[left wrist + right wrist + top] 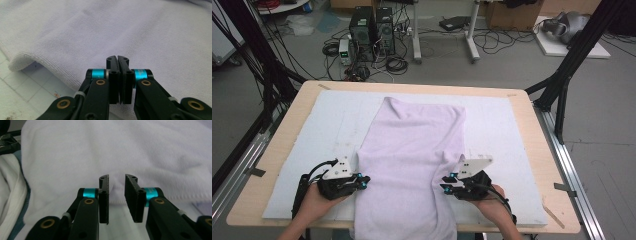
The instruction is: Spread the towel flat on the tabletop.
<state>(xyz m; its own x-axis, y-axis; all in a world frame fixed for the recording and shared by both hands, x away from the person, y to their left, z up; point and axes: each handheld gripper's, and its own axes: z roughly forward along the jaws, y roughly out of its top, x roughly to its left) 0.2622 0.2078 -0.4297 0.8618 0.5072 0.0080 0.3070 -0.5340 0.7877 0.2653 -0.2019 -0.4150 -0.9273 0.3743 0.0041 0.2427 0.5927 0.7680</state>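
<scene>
Lavender terry cloth, a towel (412, 165), is spread lengthwise down the middle of the white mat (512, 130) on the wooden bench (542, 150), its near end hanging over the bench's front edge and its far end lying flat toward the back. The work in hand is judged to be a fold or straightening of this towel, taken at its two long edges near the front.

The left hand-held gripper (360, 181) is placed at the towel's left edge. In the left gripper view its jaws are pressed together, and no cloth can be seen caught between them; the towel's hemmed edge (22, 62) curls just beside and beyond the tips.

The right hand-held gripper (447, 182) is placed at the towel's right edge. In the right gripper view its jaws are parted, with a small pucker of cloth (116, 191) standing between them but not pressed by the pads.

Neither edge is judged to be held. For the next move, each edge needs to be pinched firmly, the left jaws first being spread around the hem, before any lift is attempted evenly on both sides.
</scene>
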